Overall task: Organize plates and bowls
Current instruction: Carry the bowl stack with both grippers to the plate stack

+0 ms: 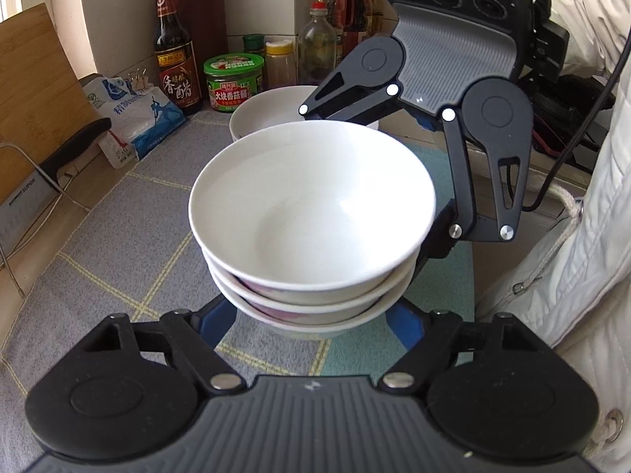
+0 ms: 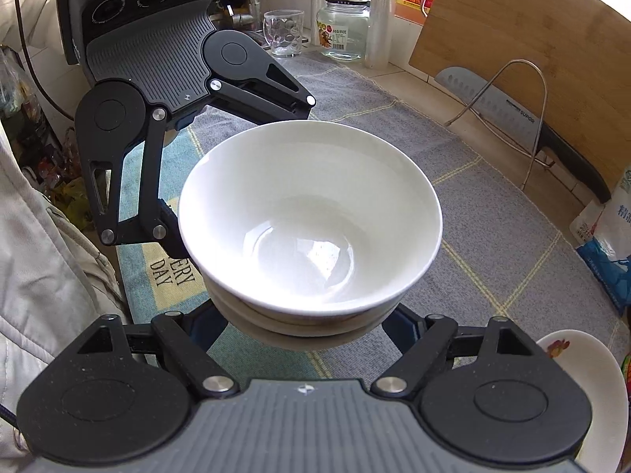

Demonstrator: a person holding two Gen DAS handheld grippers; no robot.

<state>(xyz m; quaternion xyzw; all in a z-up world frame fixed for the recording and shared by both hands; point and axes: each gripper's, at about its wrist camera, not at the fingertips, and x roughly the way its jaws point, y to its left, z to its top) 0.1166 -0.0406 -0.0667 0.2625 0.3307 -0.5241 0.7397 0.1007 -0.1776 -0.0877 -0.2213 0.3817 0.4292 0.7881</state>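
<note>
Jaws on both grippers spread wide around the bowl stack (image 1: 311, 213), one from each side. Left gripper (image 1: 311, 317): blue fingers (image 1: 215, 321) flank the lowest bowl at 7 and 5 o'clock of it; actual contact is hidden under the rims, so can't tell if it's clamping. Right gripper (image 2: 307, 323): same picture, fingers (image 2: 398, 325) straddle the stack base, contact hidden. In the left view the right gripper comes in from 2 o'clock, one linkage passing behind the top rim, the other alongside the stack at 3 o'clock.

Stack: three white bowls nested, upright, top one empty, coloured pattern just visible on the lower ones. Can't tell if it sits on the checked mat (image 1: 118, 236) or is lifted.

Second white bowl (image 1: 272, 112) at 12 o'clock behind the stack, near the green-lidded jar (image 1: 233, 82) and vinegar bottle (image 1: 175, 51). Floral plate (image 2: 591, 394) at 4 o'clock in the right view, partly cut off. Cleaver (image 2: 524, 122) leans on the cutting board (image 2: 532, 51) at 2 o'clock.
</note>
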